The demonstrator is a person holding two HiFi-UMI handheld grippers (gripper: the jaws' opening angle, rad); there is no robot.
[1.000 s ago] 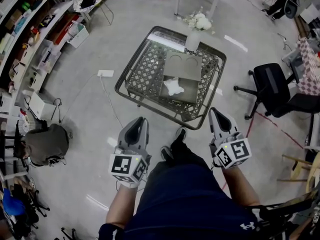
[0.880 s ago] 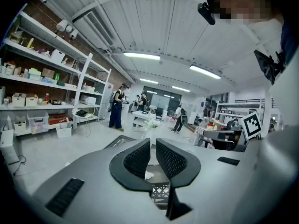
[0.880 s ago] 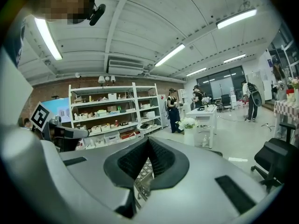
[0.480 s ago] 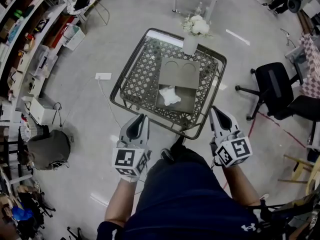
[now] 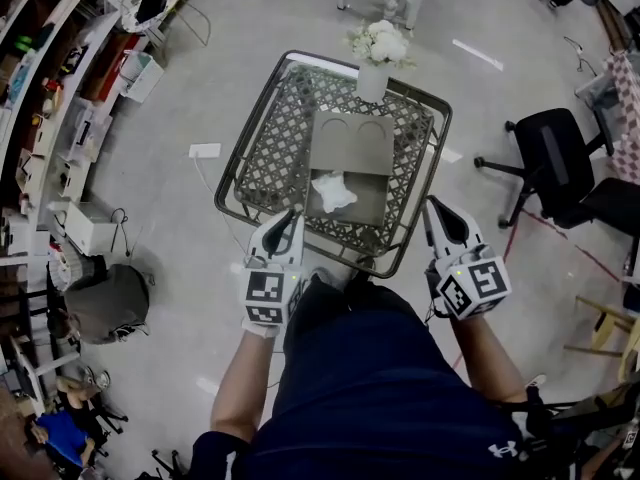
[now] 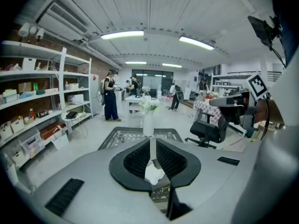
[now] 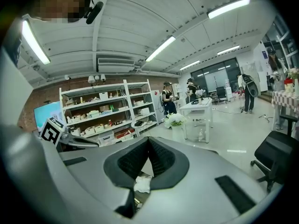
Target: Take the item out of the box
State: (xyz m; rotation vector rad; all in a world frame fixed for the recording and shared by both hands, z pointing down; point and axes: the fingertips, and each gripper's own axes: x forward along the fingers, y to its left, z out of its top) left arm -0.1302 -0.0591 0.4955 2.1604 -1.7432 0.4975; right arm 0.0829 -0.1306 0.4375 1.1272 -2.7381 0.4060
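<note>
Tools hold nothing; left tool (image 5: 291, 216) stands barely parted; right tool (image 5: 432, 205) has tips touching.

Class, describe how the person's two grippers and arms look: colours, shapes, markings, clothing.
The left gripper and right gripper are light grey shells tapering to black ribbed pads. Each carries a white cube with black square markers. The forearms are bare; the clothing is dark navy.
</note>
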